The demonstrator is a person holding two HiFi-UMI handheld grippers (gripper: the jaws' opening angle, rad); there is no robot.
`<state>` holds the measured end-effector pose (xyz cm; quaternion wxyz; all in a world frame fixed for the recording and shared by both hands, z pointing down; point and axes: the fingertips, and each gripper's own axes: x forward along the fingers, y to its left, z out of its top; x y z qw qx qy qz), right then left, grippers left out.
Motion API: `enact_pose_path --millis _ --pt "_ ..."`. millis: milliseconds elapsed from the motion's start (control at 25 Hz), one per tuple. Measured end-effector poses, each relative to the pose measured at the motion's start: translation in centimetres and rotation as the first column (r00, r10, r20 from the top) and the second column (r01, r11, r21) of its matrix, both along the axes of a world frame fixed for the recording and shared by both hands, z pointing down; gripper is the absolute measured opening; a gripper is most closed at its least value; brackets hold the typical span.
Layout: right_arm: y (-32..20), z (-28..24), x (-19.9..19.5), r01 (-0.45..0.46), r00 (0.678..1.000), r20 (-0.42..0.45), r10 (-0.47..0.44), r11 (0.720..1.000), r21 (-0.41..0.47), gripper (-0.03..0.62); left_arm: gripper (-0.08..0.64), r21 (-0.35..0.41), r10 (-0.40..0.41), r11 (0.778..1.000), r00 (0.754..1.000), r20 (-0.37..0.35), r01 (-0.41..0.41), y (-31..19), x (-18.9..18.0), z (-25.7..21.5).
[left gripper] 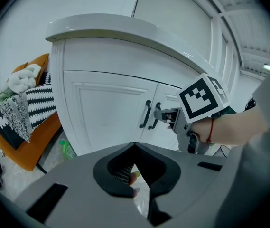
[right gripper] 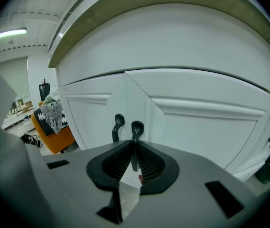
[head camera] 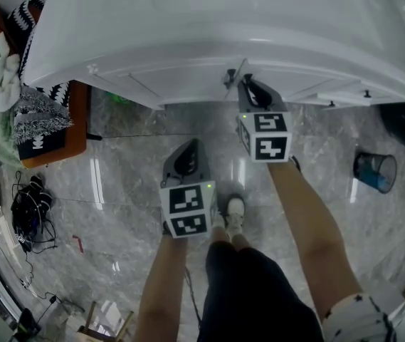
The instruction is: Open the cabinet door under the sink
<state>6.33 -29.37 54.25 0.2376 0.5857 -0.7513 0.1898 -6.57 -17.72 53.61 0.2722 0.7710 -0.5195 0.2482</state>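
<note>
A white cabinet (head camera: pixel 188 70) stands under the sink, with two doors that meet at a pair of black bar handles (head camera: pixel 228 77). My right gripper (head camera: pixel 243 85) is up against them. In the right gripper view its ribbed pads (right gripper: pixel 146 163) close on the right door's handle (right gripper: pixel 136 132), and the left door's handle (right gripper: pixel 117 126) stands free beside it. The left gripper view shows the right gripper (left gripper: pixel 162 115) at the handles (left gripper: pixel 146 114). My left gripper (head camera: pixel 190 144) hangs back over the floor, shut on nothing (left gripper: pixel 135 148). Both doors look closed.
An orange chair (head camera: pixel 74 137) piled with clothes stands left of the cabinet, a green bottle (left gripper: pixel 67 149) under it. Black cables (head camera: pixel 28 209) lie on the marble floor at the left. A blue bin (head camera: pixel 375 171) sits at the right. The person's legs and shoe (head camera: pixel 235 209) are below.
</note>
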Motion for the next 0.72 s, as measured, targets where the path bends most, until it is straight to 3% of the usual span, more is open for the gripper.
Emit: enact_pose_path --millis 720 --pt "3.1 -0.1 0.0 0.009 1.000 0.007 -0.009 1.000 -0.015 0.048 -0.003 0.006 0.001 1.000 1.000 0.003 -0.001 0.7 0.3 -0.5"
